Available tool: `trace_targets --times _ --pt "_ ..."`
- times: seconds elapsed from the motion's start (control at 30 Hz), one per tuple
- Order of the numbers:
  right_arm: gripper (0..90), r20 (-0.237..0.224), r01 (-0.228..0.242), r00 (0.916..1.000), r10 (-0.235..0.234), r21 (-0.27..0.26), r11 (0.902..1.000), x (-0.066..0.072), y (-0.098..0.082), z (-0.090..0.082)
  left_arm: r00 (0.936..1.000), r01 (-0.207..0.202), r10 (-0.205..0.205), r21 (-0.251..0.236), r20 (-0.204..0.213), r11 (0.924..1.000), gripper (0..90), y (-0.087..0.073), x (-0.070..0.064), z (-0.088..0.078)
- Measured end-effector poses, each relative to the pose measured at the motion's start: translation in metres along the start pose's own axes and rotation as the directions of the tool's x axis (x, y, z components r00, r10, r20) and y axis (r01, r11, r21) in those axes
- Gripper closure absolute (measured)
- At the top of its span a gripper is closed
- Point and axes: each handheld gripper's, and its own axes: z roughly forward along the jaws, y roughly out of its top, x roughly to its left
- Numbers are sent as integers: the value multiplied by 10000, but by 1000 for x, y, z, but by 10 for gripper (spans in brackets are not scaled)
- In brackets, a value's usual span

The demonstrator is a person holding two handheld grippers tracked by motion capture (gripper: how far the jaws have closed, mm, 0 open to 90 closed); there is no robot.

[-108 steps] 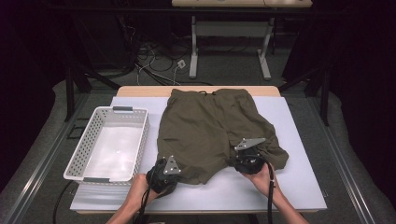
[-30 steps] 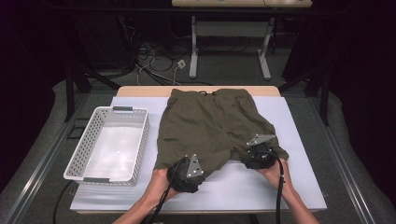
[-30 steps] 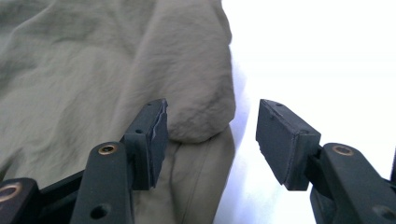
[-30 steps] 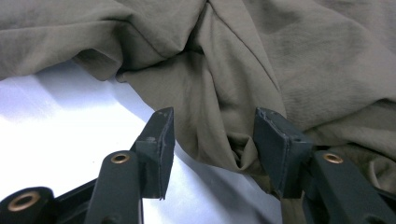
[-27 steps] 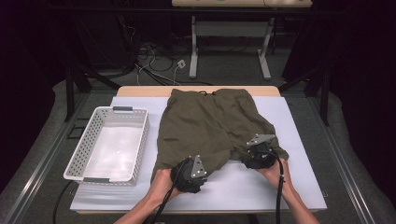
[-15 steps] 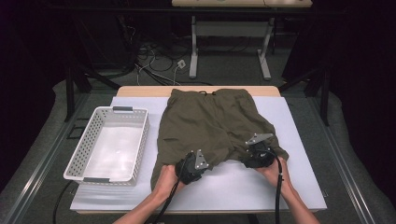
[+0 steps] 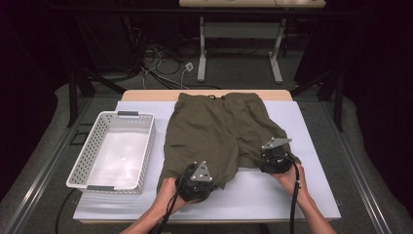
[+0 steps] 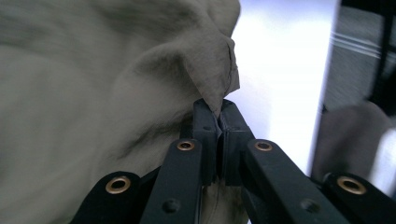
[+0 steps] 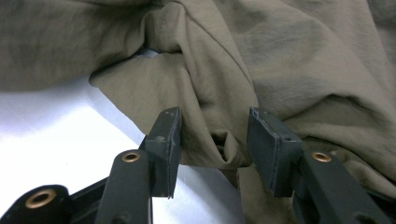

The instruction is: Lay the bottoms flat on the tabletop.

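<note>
The olive shorts (image 7: 219, 131) lie flat on the white-covered surface (image 7: 302, 195), waistband at the far edge, legs toward the person. The left gripper (image 8: 217, 122) has just closed, its jaws pinched together on a peak of the left leg's hem. The right gripper (image 9: 214, 135) straddles a fold of the right leg's hem with its jaws partly open; whether the pads press the cloth is hard to make out. From above, both gripper bodies hide the hem corners. Both hands reach in low from the near edge, forearms cut off. A white basket (image 7: 92, 180) sits left of the shorts.
</note>
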Motion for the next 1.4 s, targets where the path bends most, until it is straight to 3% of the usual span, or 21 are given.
trace_targets --times 0.13,0.2,0.33,0.4,0.5,0.6,0.73,0.8,0.93,1.03,1.17,1.23,1.27,1.3,1.33,1.4 --pt "527 -72 123 9999 -124 -128 9998 -2 0 -2 9999 -71 64 511 143 9987 848 -2 -2 17" --pt "522 125 89 9999 -89 -27 10000 -2 -1 -8 9999 -58 52 581 101 9983 776 -3 -1 18" --pt "528 121 11 9999 -9 -156 9999 -6 -3 -18 10000 -88 87 544 16 9985 558 -3 1 10" --pt "531 241 190 9995 -189 -29 9998 -7 -4 -21 9999 -35 41 508 -101 9987 455 -4 1 6" --pt "531 175 341 9993 -343 103 9994 -7 -7 -24 9996 -46 59 465 -285 9989 377 -6 0 1" --pt "502 262 187 9995 -192 176 9997 -10 -14 -30 9994 36 -18 518 -350 9986 294 -11 2 -5" --pt "441 460 67 9989 -95 608 9981 -15 -25 -30 9958 329 -286 486 -866 9983 224 -21 5 -9" --pt "469 673 21 9977 -79 871 9962 -17 -28 -29 9928 426 -367 496 -1141 9979 204 -26 6 -11" --pt "752 1183 -137 9930 25 940 9955 -25 -33 -28 9869 643 -602 224 -1498 9977 171 -31 11 -16" --pt "870 1380 -79 9904 -48 915 9958 -29 -35 -28 9807 748 -745 -50 -1807 9972 171 -31 14 -18" --pt "878 2023 -34 9792 -144 876 9962 -34 -33 -38 9768 884 -899 -168 -1941 9959 169 -31 18 -19" --pt "878 2607 -178 9654 -3 671 9976 -39 -32 -45 9758 925 -949 -215 -1972 9955 168 -31 19 -19" --pt "877 3015 -201 9535 -14 681 9975 -41 -32 -49 9761 977 -990 -164 -1933 9951 167 -31 20 -19" --pt "874 3143 -287 9493 56 691 9972 -44 -33 -50 9750 995 -1011 -178 -1979 9949 166 -32 21 -19" --pt "861 3168 -442 9483 186 738 9963 -47 -35 -50 9755 985 -981 -79 -1969 9951 163 -31 22 -19" --pt "754 2728 -575 9617 276 1020 9931 -48 -38 -43 9732 1035 -1046 -164 -2049 9945 161 -32 22 -18"
